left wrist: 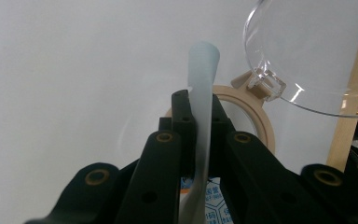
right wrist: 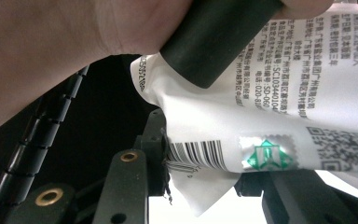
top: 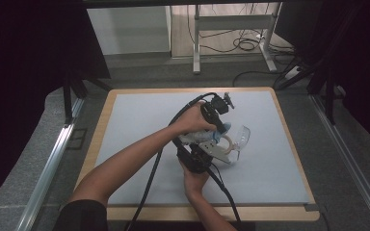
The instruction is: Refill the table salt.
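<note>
One white packet (top: pixel 203 137) sits at the centre of the high view, over the blue-grey mat (top: pixel 139 120). The left gripper (left wrist: pixel 200 116) is clamped on its pale blue end, which runs edge-on up the middle of the left gripper view, long axis vertical there. The right gripper (right wrist: pixel 200 177) is clamped on the barcode end. One pair of clear goggles (top: pixel 238 137) lies just right of the packet.

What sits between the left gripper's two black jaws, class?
In the left gripper view, the left gripper clamps the pale blue edge of a printed packet.
</note>
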